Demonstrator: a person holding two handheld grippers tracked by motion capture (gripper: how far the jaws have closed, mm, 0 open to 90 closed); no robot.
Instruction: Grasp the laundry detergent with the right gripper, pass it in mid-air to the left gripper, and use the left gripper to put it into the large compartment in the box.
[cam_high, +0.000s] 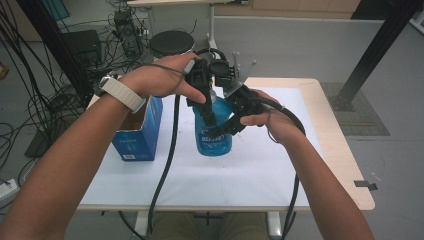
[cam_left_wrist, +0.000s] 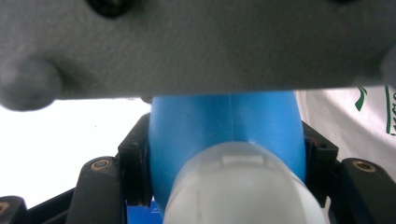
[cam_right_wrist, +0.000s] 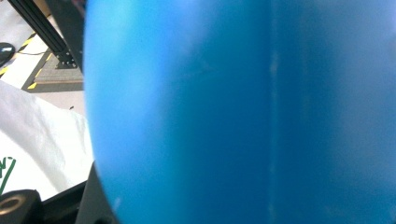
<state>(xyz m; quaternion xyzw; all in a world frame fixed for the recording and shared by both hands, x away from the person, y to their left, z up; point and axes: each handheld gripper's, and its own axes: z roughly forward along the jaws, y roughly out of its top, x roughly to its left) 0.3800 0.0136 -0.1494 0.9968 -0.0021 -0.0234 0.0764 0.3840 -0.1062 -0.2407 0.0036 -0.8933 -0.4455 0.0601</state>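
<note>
High view. One blue bottle (cam_high: 214, 137), translucent plastic with a printed label on its lower body, standing upright near the middle of the desk (cam_high: 240, 175), which carries a white cover. One blue carton (cam_high: 140, 132), open at the top, just left of the bottle and apart from it. Two grippers. Left gripper (cam_high: 209, 117): comes down from above, jaws clenched on the bottle's upper part. Right gripper (cam_high: 227, 127): comes in from the right, jaws clenched on the bottle's side, lower than the left pair. Two hands, one per gripper: left hand (cam_high: 162, 80), with a pale watch strap at the wrist, far-left of the bottle; right hand (cam_high: 275, 120) just right of it. One round black stool (cam_high: 171, 44) on the floor beyond the desk's far edge.

Left gripper view. One bottle (cam_left_wrist: 224, 126), its blue shoulder lying squarely between the two black jaws, both pads touching its sides. One white cap (cam_left_wrist: 243, 186) at the near end, ribbed and slightly blurred. One grey plate (cam_left_wrist: 196, 42) of the other gripper crosses the top.

Right gripper view. One bottle (cam_right_wrist: 243, 112), seen very close: smooth blue wall with a faint vertical mould seam. One jaw edge shows at lower left, against the bottle. White desk cover (cam_right_wrist: 42, 149) to the left.
</note>
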